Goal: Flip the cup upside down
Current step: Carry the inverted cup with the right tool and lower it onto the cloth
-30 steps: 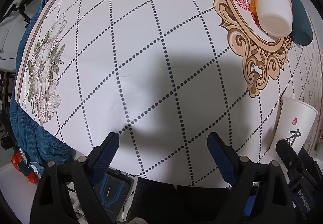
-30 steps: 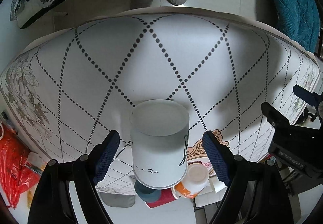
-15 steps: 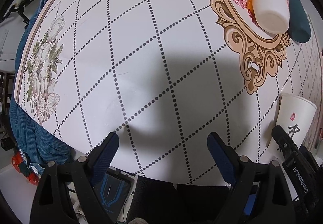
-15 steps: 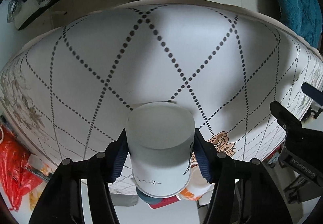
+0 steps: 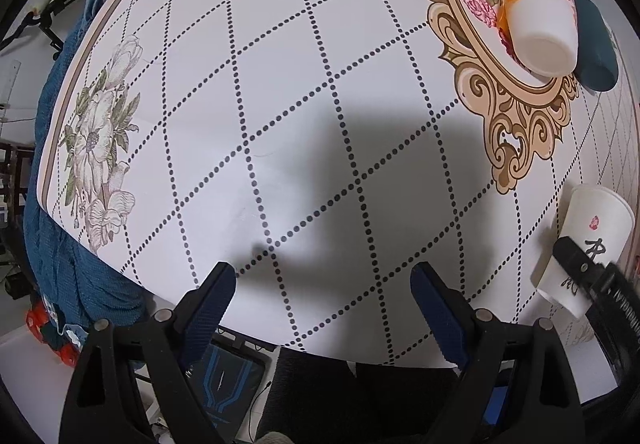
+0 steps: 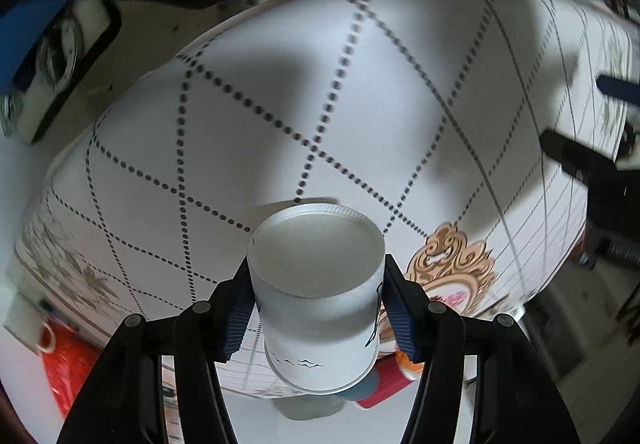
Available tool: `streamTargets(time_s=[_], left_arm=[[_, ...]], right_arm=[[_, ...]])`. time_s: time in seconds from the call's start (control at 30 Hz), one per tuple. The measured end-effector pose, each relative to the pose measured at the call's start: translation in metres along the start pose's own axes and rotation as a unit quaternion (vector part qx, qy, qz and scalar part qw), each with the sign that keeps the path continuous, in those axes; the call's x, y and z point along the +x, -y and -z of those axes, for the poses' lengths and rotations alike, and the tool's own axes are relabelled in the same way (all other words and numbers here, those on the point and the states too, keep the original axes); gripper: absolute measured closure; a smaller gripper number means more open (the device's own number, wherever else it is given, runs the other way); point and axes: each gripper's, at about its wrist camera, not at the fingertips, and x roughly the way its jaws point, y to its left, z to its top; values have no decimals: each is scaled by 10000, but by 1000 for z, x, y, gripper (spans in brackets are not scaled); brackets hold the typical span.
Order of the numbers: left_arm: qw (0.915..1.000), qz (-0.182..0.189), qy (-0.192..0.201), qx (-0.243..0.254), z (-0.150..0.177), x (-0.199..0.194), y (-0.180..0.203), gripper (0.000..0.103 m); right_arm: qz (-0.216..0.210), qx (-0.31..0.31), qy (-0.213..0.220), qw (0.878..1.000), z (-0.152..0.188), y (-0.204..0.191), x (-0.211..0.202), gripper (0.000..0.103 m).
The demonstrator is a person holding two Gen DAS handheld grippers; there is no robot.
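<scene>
Right gripper (image 6: 320, 308) clamps the white paper cup (image 6: 318, 284) by its sidewalls above the table (image 6: 280, 103), left gripper (image 5: 322, 308) wide and idle; risk: thin wall may buckle or slip through the pads during the turn

The left gripper (image 5: 323, 308) hangs spread wide over the patterned table (image 5: 280, 103), while at right the right gripper (image 5: 592, 276) clasps a white paper cup (image 5: 592, 240).
</scene>
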Motion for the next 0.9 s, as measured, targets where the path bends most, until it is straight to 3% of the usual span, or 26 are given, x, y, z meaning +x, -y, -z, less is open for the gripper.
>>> streamTargets(time_s=[0.27, 0.5, 0.67, 0.73, 0.9], left_arm=[[10000, -39, 44, 50, -12, -16, -18, 14], [10000, -49, 46, 48, -21, -21, -28, 14], [10000, -14, 36, 57, -25, -24, -36, 14], [10000, -8, 33, 62, -25, -23, -35, 14], [9999, -25, 49, 90, -27, -22, -30, 13]], right_arm=[[-888, 1142, -23, 9895, 12, 38, 7, 42], [-2045, 2574, -92, 9444, 33, 74, 26, 41], [-2781, 3515, -148, 8938, 58, 93, 46, 41], [-3112, 3890, -156, 8669, 68, 99, 55, 41], [-3964, 4855, -133, 7790, 96, 112, 79, 41]])
